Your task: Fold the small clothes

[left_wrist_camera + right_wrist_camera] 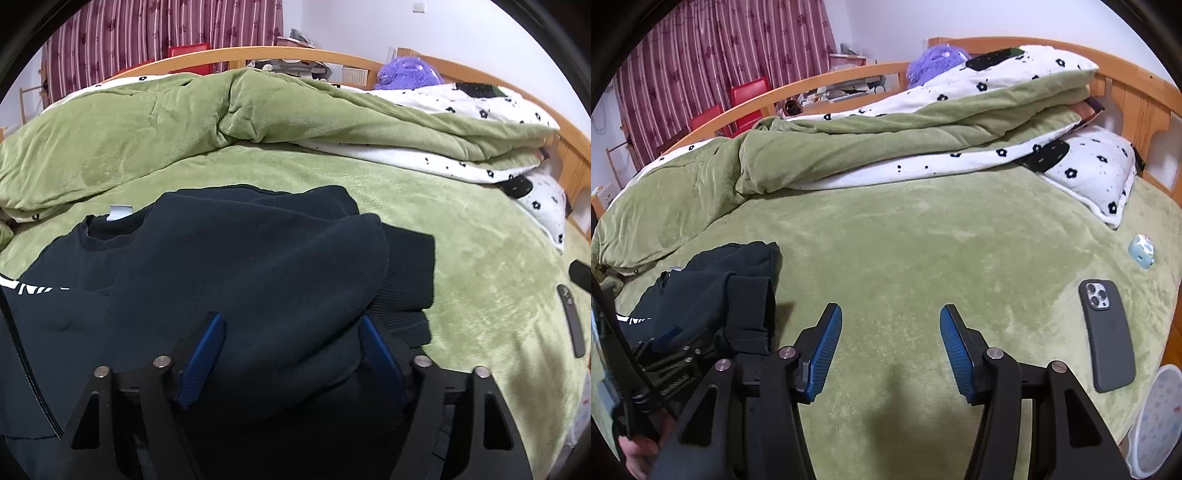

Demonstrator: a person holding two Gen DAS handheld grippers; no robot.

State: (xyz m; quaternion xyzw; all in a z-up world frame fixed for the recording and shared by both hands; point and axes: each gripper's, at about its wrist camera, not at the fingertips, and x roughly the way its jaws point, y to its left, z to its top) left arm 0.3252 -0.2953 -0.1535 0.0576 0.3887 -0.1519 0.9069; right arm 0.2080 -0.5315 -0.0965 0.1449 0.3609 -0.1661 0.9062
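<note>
Midway through the fold: one dark sweater (236, 266) lying on the green bed (923, 240), sleeve doubled over its body, final folds judged still to do. Left gripper (291, 332) straddling a bunched fold, fingers apart, grip unclear. Right gripper (891, 332) hovering above bare blanket, fingers apart, empty. Also counted: one phone (1108, 336), one small case (1141, 251).

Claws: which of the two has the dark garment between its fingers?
The left claw: a fold of the dark sweater bulges between its blue pads. The right claw has only bare green blanket between its fingers.
</note>
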